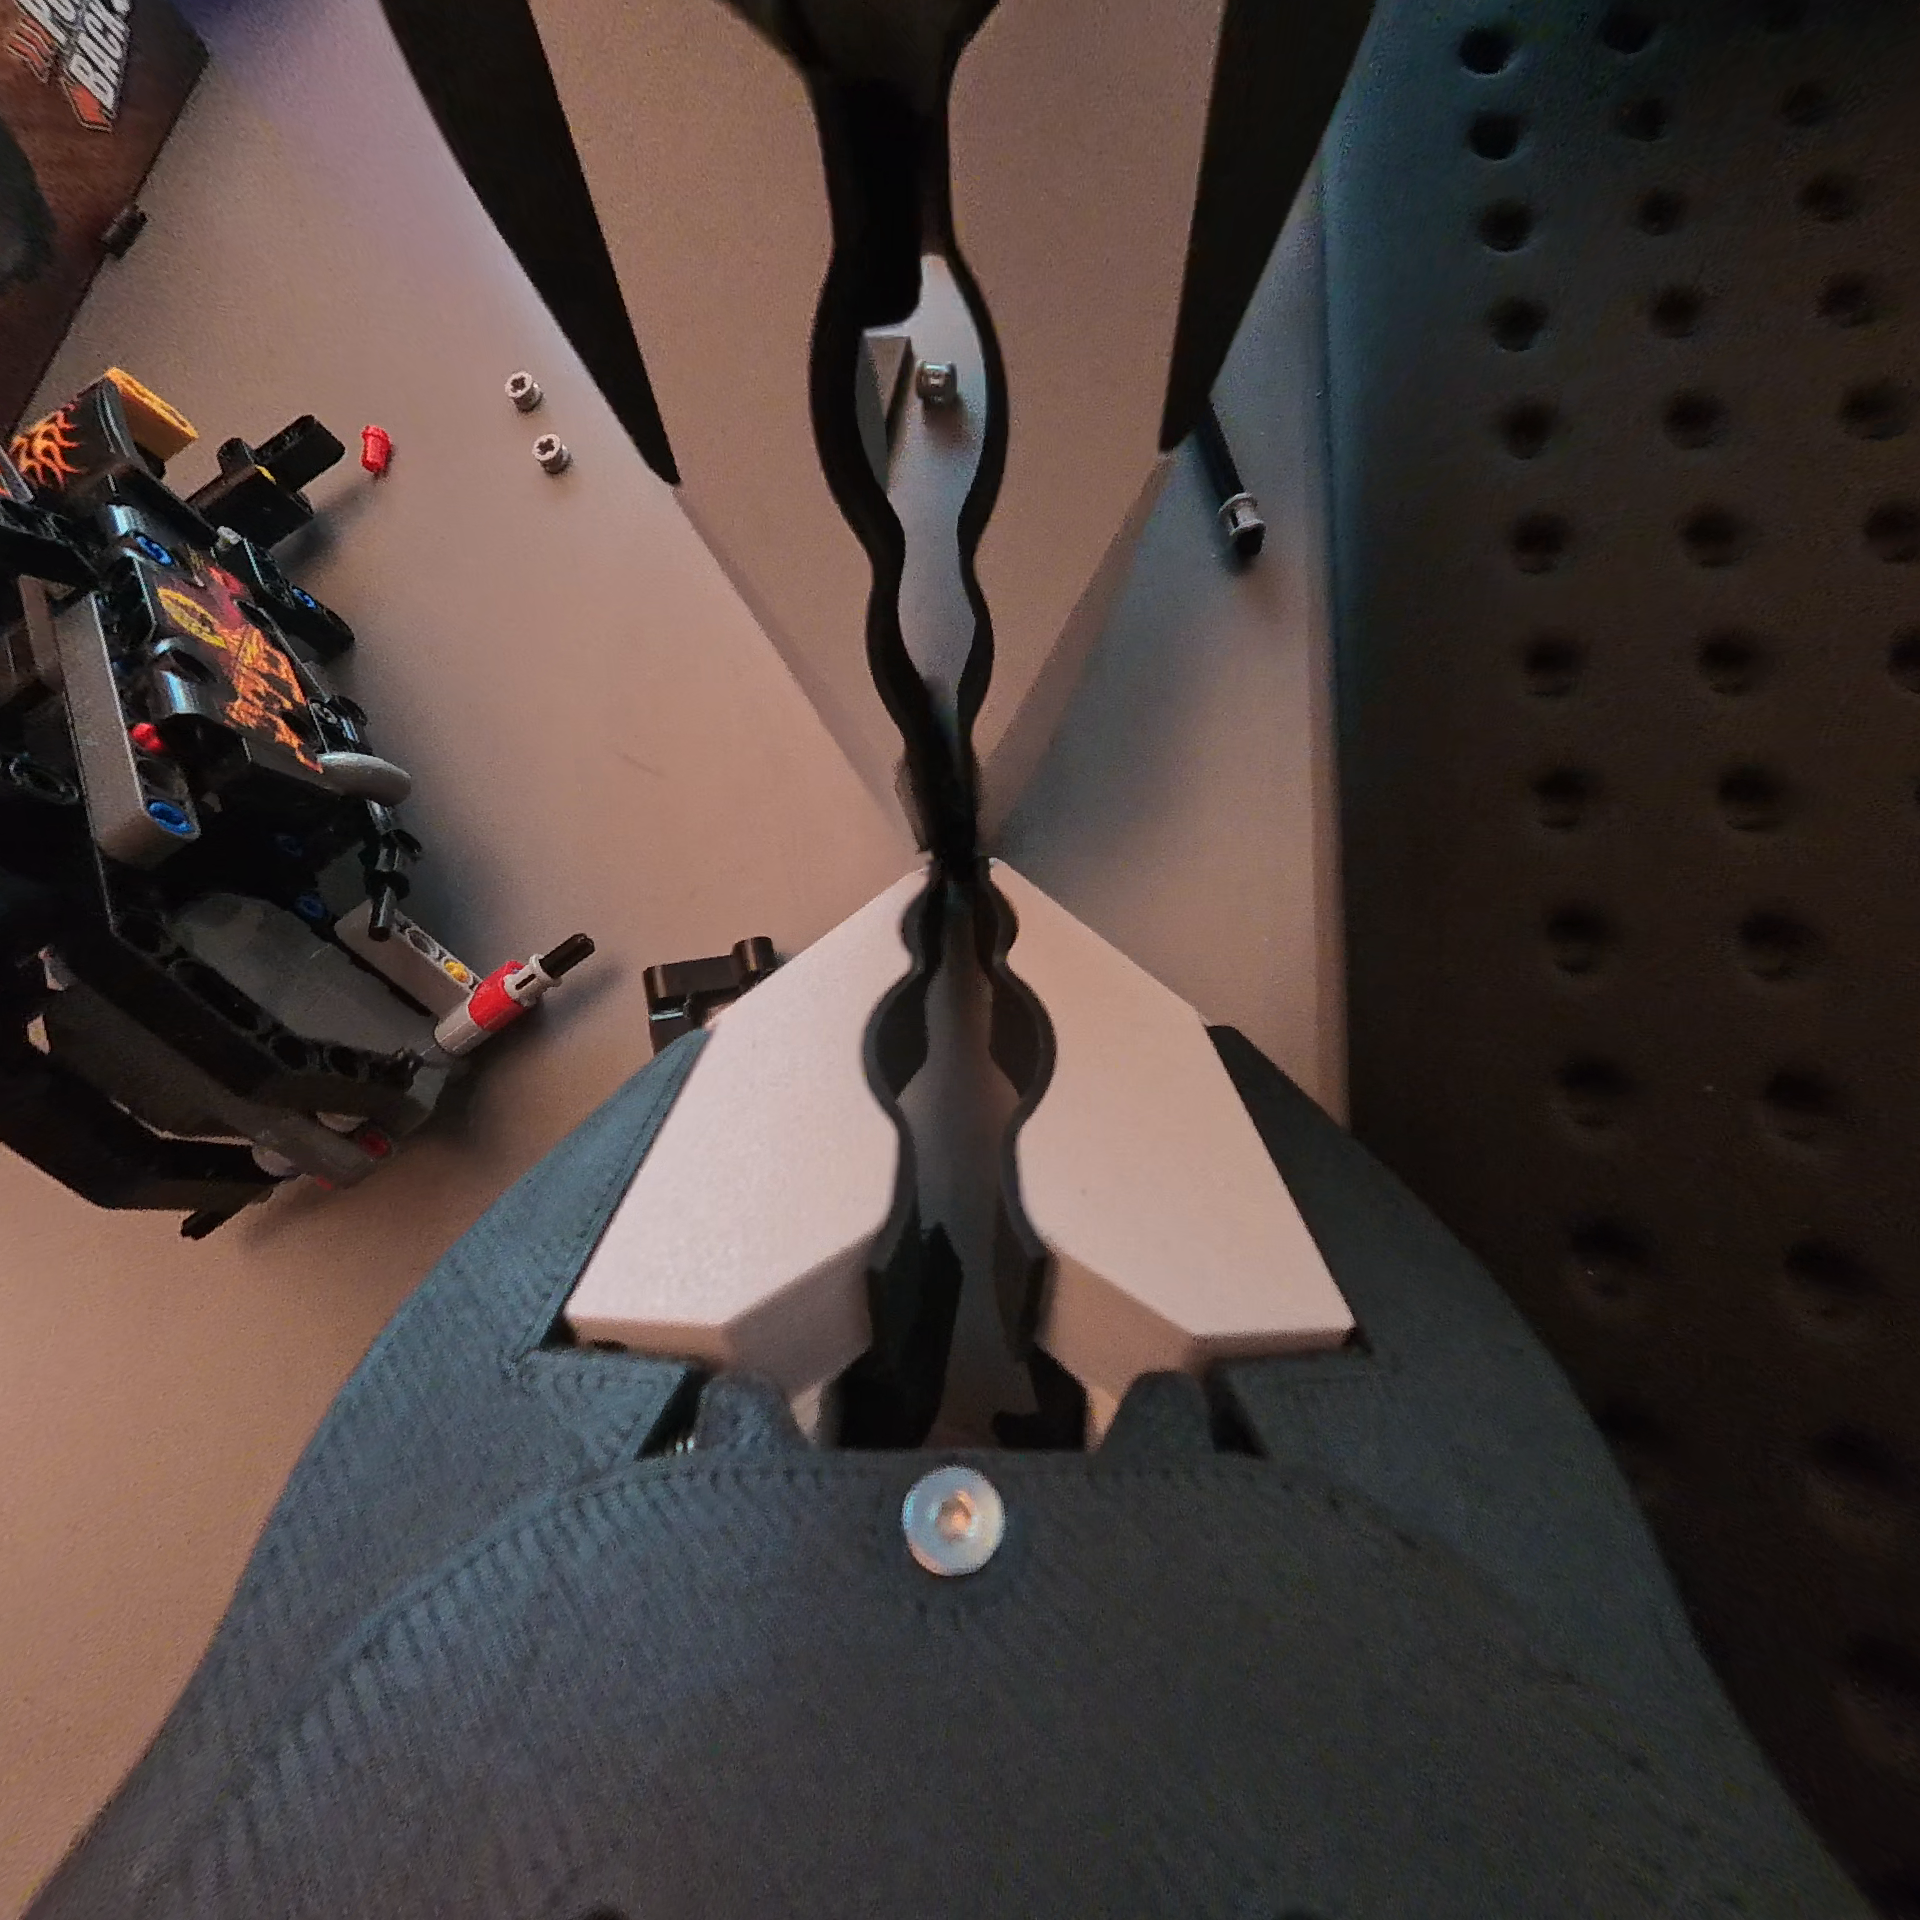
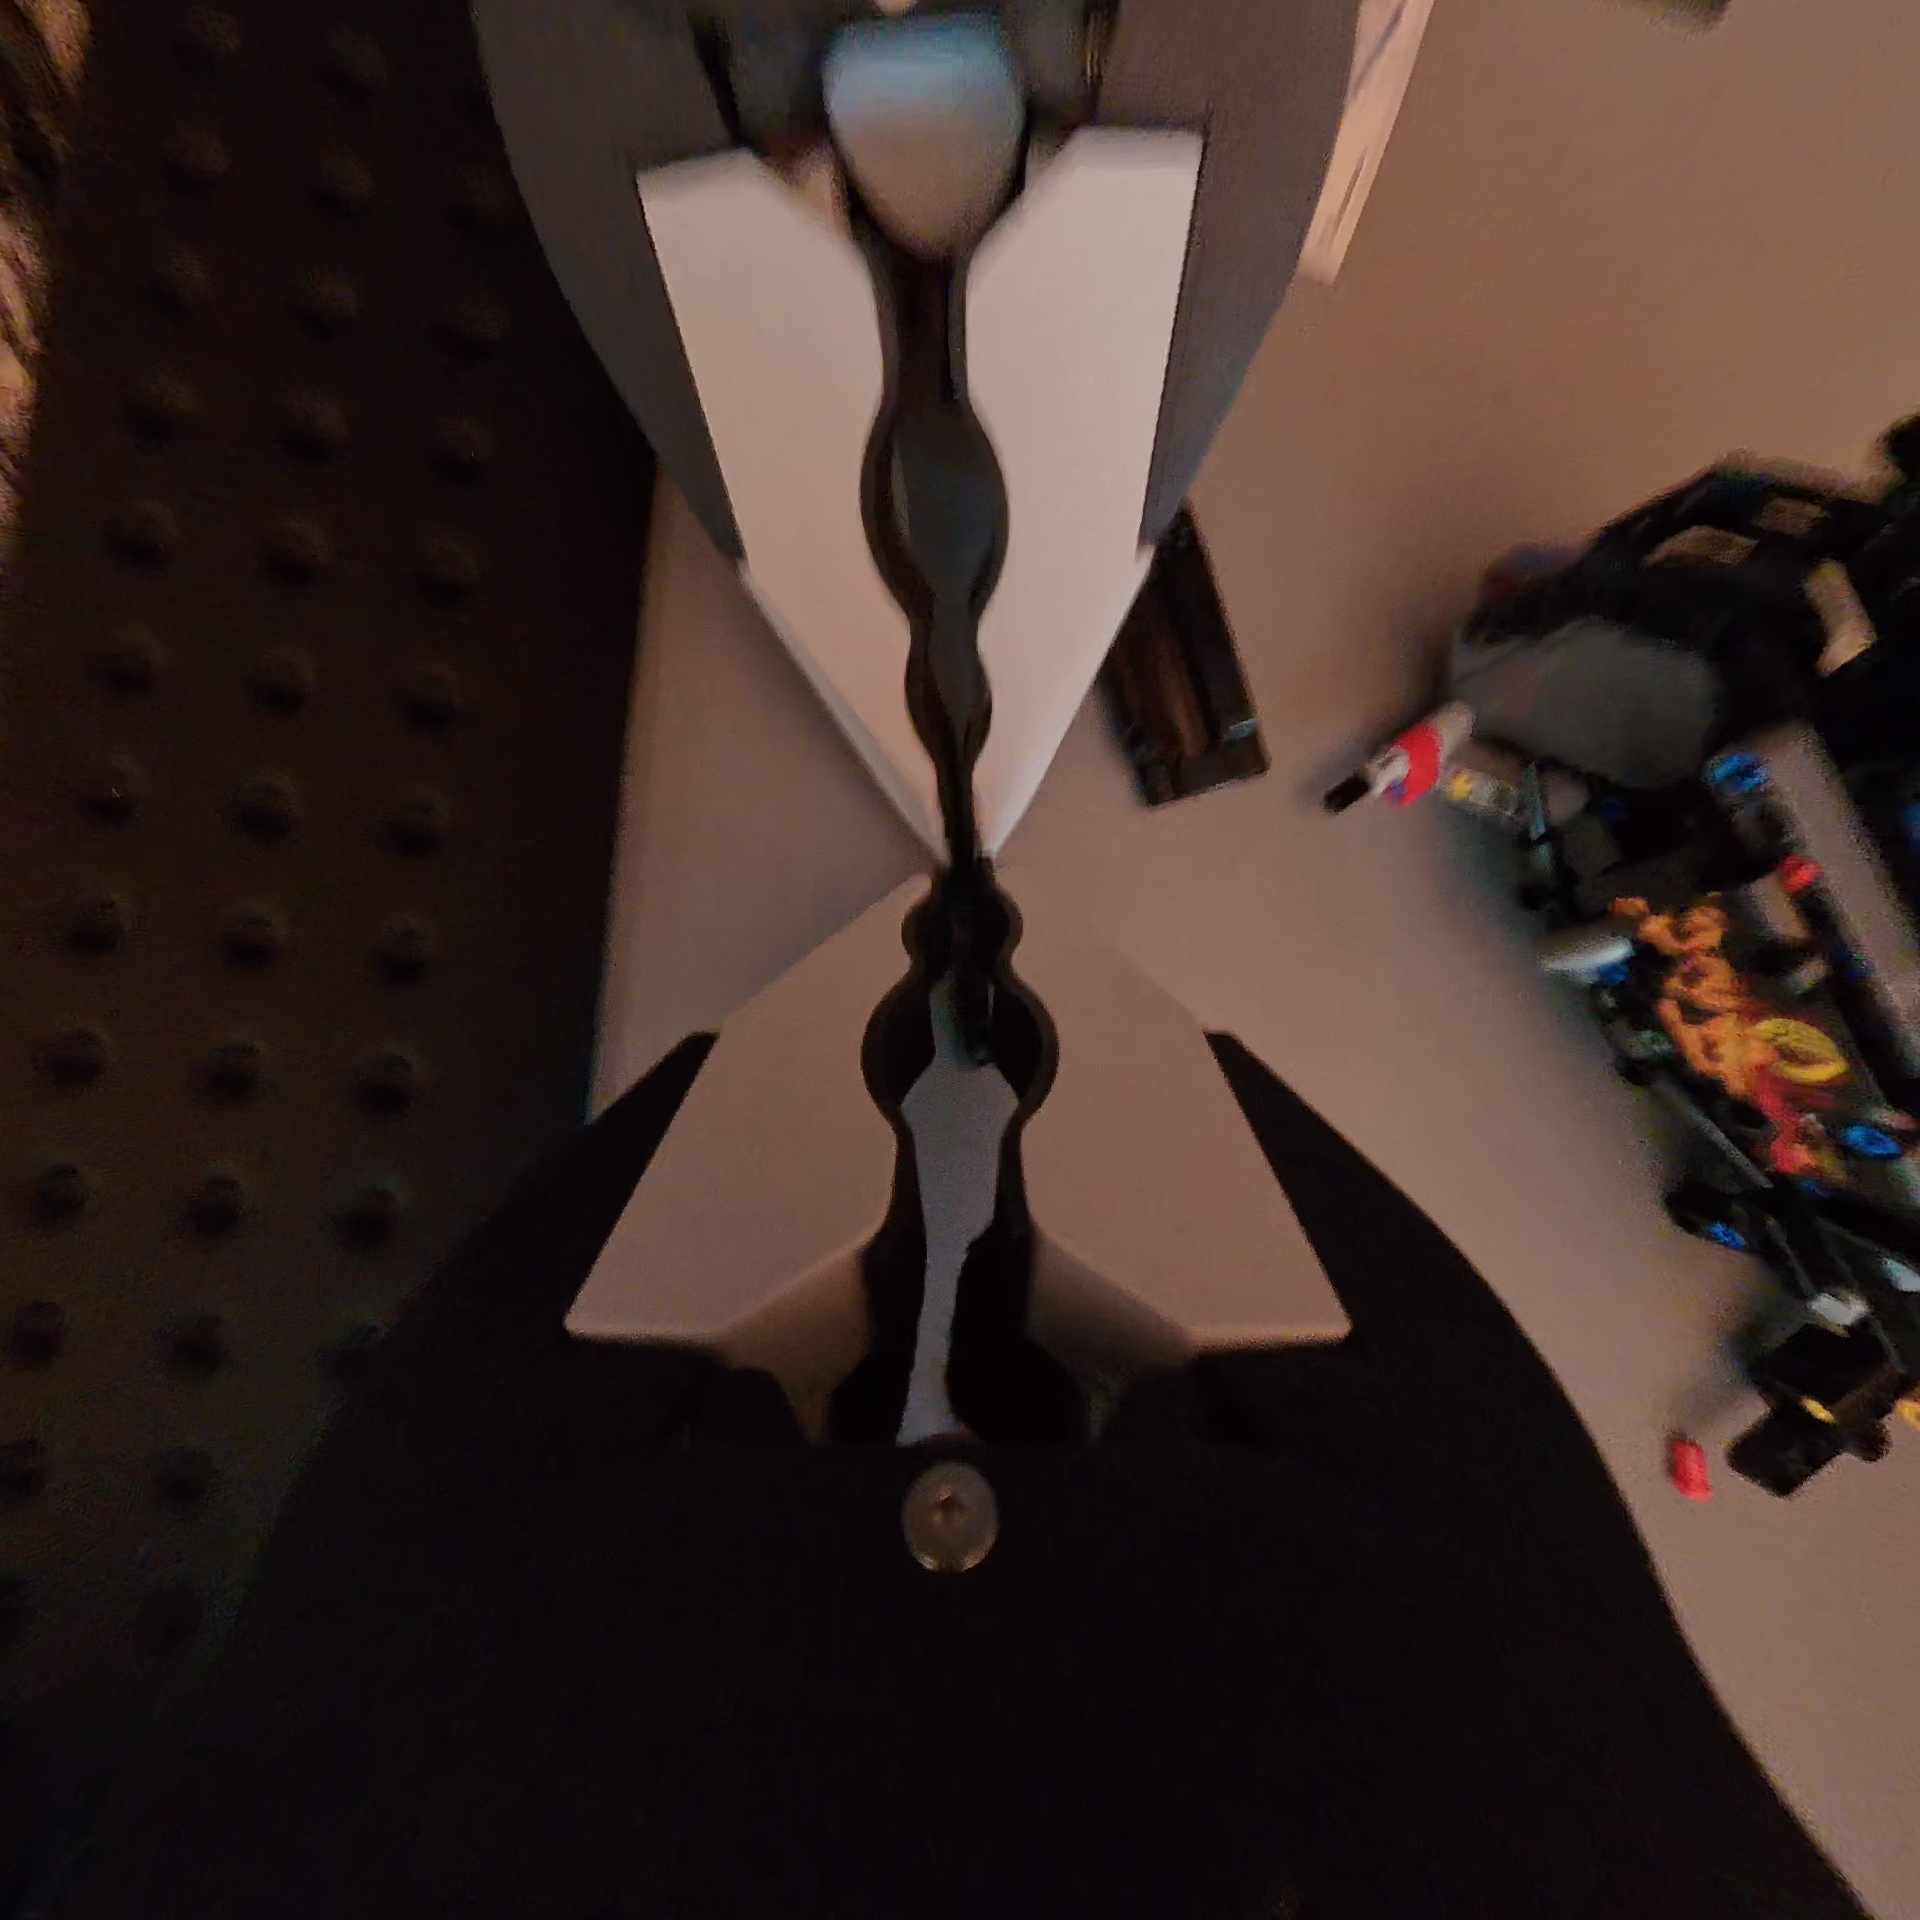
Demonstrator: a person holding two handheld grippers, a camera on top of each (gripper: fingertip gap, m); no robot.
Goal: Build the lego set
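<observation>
My left gripper (image 1: 951,878) and right gripper (image 2: 954,878) meet tip to tip above the pale table (image 1: 582,665), both shut. A thin black lego piece (image 2: 977,1013) sits between the right gripper's wavy black pads. In the left wrist view its dark end shows between the right gripper's tips (image 1: 943,790). The left tips press against that end; I cannot tell whether they grip it. The half-built black and grey lego vehicle with flame stickers (image 1: 187,779) lies on the table left of the grippers. It also appears, blurred, in the right wrist view (image 2: 1714,935).
Loose parts lie on the table: two grey bushes (image 1: 537,421), a small red piece (image 1: 376,449), a black connector (image 1: 707,982), another grey bush (image 1: 935,379) and a black axle with a grey bush (image 1: 1231,488). A dark perforated panel (image 1: 1662,727) borders the table. The grippers are tip to tip, or close to it. The small red piece (image 1: 376,449) is about 20 centimetres from both grippers' fingertips. Look for it in the right wrist view (image 2: 1689,1461) too.
</observation>
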